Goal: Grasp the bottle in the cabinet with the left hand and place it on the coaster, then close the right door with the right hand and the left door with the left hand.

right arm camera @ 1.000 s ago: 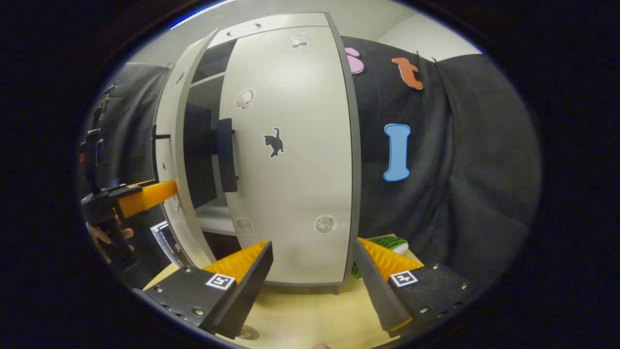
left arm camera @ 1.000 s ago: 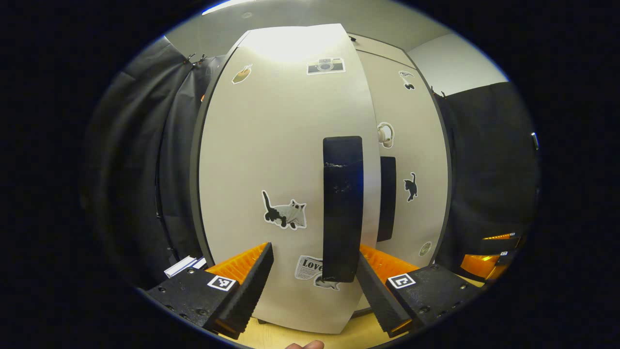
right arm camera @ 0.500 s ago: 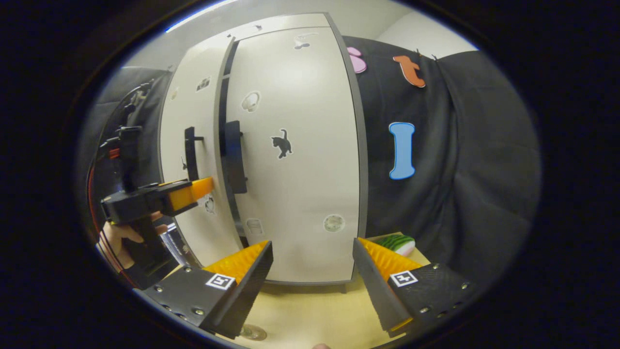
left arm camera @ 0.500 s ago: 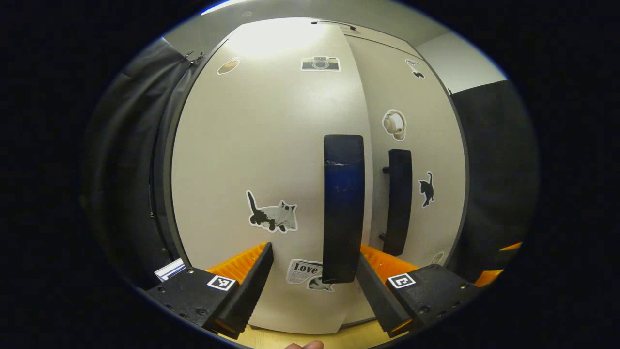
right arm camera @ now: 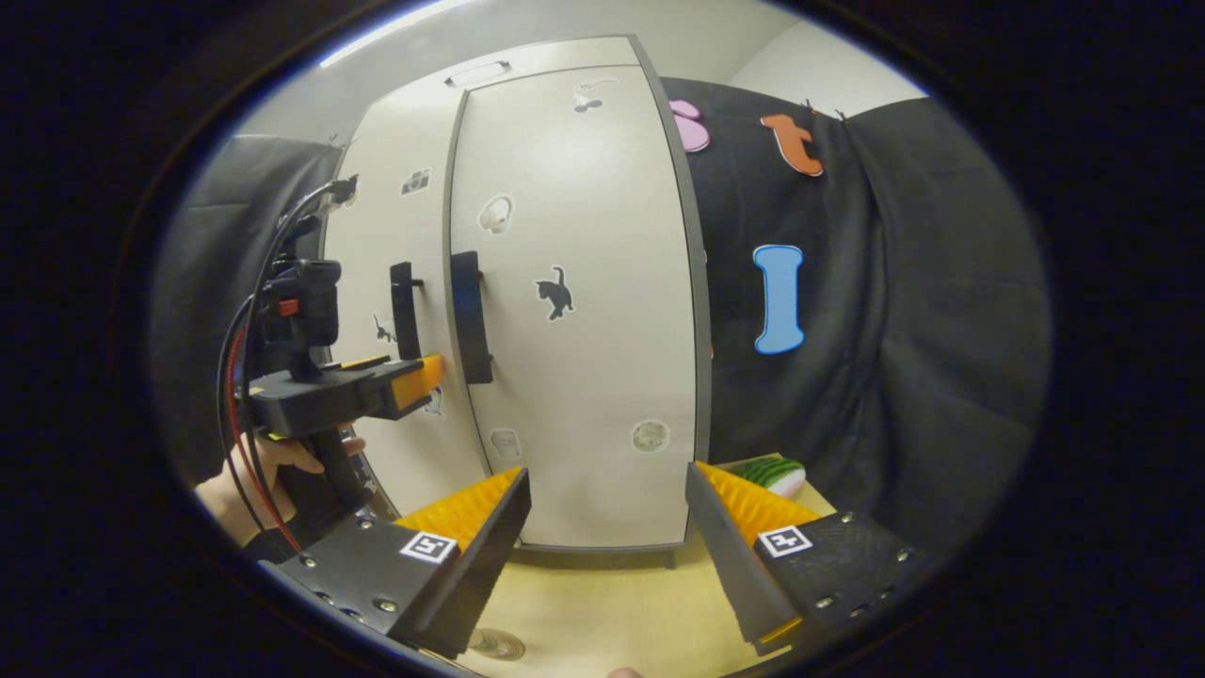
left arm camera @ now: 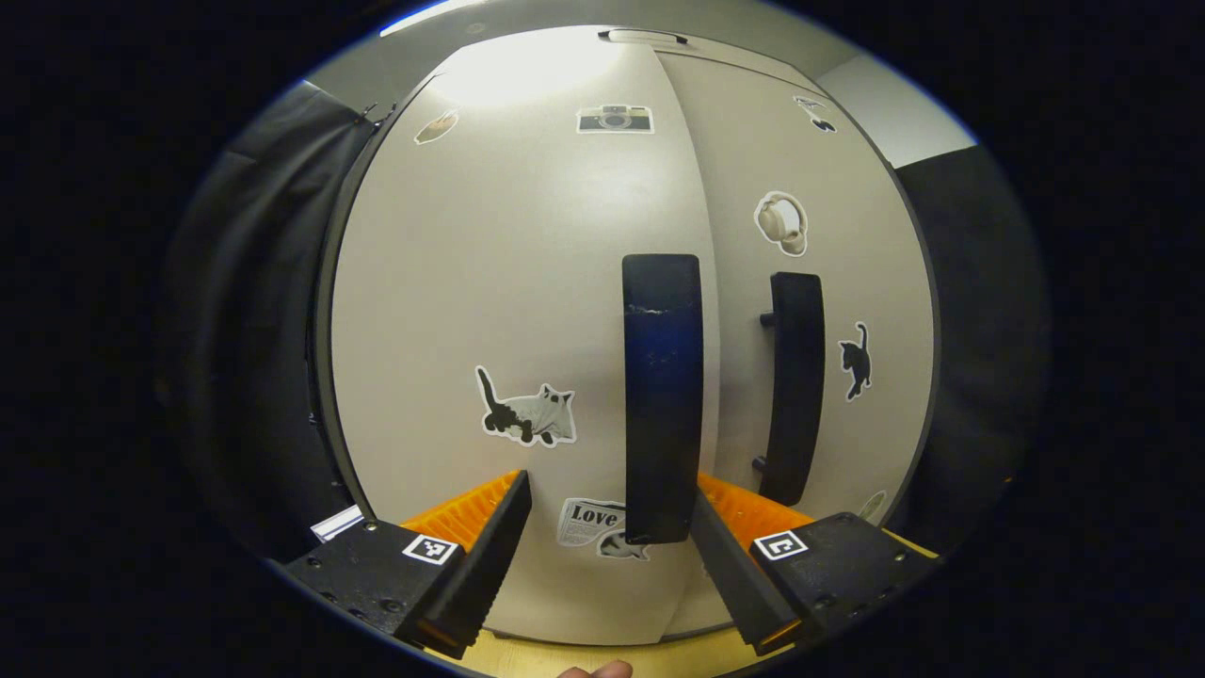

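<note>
Left gripper (left arm camera: 612,527) jaws spread wide, nothing clamped; fingertips against left door (left arm camera: 508,311), straddling lower end of left handle (left arm camera: 662,395). Same gripper seen in right gripper view (right arm camera: 419,375), tip at door face. Right gripper (right arm camera: 607,527) wide open, empty, set back from right door (right arm camera: 584,311). Both doors approx. flush w/ cabinet (right arm camera: 555,52); seam near shut. Bottle, coaster: position cannot be told. Door panel likely rigid, light, smooth, hinge-guided: push flat on face near handle edge, not on handle bar; low force suffices.

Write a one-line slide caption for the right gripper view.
Both cabinet doors look closed; left gripper at left door's handle, right gripper open.
</note>
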A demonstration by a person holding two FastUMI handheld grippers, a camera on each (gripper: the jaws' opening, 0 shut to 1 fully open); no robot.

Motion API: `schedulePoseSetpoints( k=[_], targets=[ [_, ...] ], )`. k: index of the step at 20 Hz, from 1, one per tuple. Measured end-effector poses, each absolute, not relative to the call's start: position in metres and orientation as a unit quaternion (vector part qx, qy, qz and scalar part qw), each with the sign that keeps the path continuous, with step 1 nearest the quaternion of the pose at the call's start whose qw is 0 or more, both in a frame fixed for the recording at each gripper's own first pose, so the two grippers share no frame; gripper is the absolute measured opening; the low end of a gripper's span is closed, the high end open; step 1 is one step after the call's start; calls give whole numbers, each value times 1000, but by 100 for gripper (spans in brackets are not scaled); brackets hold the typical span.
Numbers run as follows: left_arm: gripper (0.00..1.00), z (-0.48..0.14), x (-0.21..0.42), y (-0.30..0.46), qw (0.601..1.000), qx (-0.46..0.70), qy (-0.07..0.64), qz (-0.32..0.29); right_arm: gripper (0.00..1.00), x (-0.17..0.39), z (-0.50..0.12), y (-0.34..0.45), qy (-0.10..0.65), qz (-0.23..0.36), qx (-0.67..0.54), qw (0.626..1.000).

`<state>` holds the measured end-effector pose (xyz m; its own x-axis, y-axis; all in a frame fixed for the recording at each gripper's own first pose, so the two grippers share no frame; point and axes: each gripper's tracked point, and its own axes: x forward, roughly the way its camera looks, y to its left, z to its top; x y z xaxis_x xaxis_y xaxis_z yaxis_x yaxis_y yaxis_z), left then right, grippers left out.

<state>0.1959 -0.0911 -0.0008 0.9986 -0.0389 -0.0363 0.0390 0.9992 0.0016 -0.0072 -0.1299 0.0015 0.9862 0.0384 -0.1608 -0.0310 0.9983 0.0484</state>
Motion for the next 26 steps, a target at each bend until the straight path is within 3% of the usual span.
schedulePoseSetpoints(
  k=[11,17,26],
  targets=[
    [97,32,83,-84,1000,-7,2,-24,100,-18,38,-113,52,15,6,999],
    [96,39,18,-60,1000,-14,-3,7,100,-31,60,-110,28,4,-7,1000],
    [95,34,-5,-50,1000,-12,3,17,100,-49,67,-107,19,7,8,1000]
  ],
)
